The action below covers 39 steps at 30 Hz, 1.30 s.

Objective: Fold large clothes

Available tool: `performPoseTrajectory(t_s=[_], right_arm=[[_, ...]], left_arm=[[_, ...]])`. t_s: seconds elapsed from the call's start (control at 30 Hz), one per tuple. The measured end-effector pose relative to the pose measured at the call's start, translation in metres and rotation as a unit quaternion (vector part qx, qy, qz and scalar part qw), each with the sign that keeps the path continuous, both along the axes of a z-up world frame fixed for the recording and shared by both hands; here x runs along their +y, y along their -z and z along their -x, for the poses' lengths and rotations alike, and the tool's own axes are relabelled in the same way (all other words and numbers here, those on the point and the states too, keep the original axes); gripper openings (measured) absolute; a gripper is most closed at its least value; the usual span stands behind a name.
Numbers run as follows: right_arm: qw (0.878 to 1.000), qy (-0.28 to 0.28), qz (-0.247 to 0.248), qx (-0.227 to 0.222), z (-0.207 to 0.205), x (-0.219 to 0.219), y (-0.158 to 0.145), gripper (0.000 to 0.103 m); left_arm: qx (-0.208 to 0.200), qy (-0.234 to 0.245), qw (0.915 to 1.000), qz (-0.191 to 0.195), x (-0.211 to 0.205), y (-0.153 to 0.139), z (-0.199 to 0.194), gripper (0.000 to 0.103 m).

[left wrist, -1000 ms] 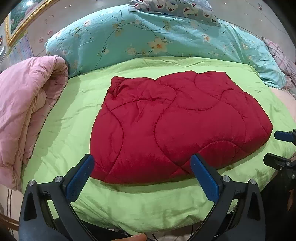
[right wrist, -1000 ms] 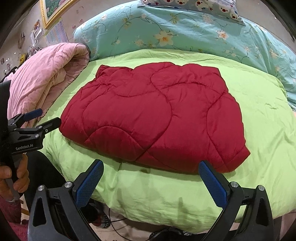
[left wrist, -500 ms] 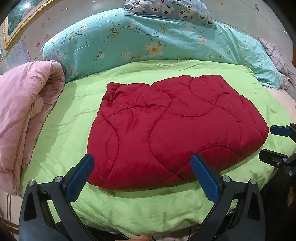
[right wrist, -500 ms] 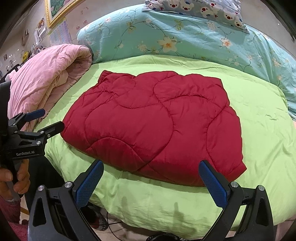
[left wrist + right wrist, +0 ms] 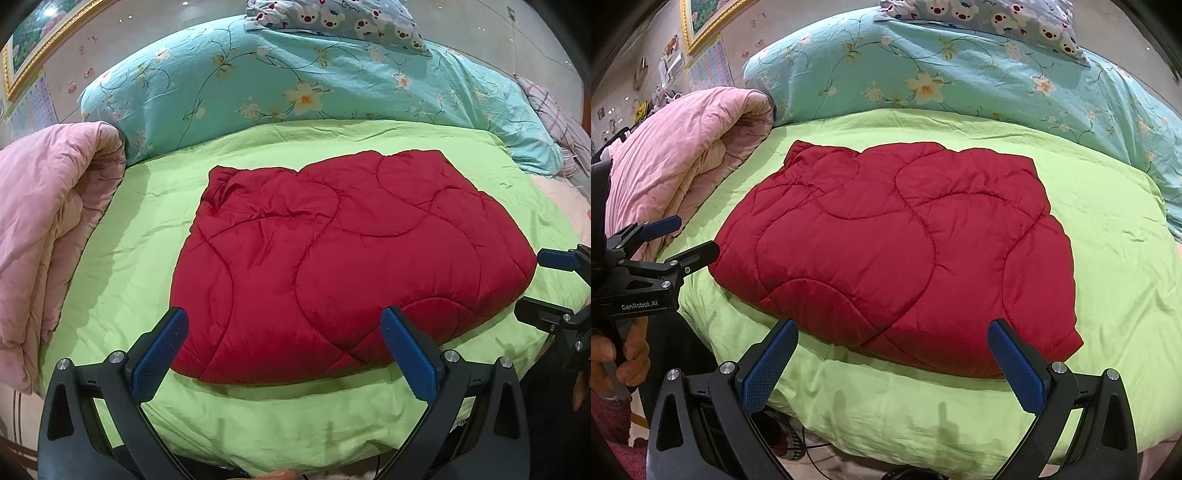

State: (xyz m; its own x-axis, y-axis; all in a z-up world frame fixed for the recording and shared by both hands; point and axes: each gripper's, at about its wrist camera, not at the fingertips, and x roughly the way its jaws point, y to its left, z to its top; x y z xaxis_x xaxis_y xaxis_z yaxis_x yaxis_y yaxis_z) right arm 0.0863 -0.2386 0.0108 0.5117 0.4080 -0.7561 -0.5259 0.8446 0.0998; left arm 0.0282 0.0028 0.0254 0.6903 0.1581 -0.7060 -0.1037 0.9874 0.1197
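Observation:
A red quilted garment (image 5: 343,266) lies folded into a rough rectangle on the lime green bed cover (image 5: 122,251). It shows in the right wrist view (image 5: 905,251) too. My left gripper (image 5: 284,347) is open and empty, held back above the bed's near edge in front of the garment. My right gripper (image 5: 894,358) is open and empty too, just short of the garment's near edge. Each gripper shows in the other's view: the right one (image 5: 546,288) at the right edge, the left one (image 5: 679,240) at the left edge.
A rolled pink quilt (image 5: 48,229) lies along the bed's left side. A turquoise floral duvet (image 5: 295,81) is piled at the head, with a bear-print pillow (image 5: 340,22) on top. The bed's front edge drops to the floor below both grippers.
Both grippers have drawn back and risen slightly, so the garment sits lower and smaller in the views. The garment has not moved. Both grippers stay open.

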Motion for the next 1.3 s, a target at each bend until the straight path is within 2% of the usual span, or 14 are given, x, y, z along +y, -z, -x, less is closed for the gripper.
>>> performPoseTrajectory(t_s=[1.3], right_arm=[[1.000,0.001,0.001,0.006,-0.0105,-0.0005,0.0031,0.103]], left_arm=[[0.004,0.004,1.0000,-0.001,-0.0012,0.0021,-0.0075,0.103]])
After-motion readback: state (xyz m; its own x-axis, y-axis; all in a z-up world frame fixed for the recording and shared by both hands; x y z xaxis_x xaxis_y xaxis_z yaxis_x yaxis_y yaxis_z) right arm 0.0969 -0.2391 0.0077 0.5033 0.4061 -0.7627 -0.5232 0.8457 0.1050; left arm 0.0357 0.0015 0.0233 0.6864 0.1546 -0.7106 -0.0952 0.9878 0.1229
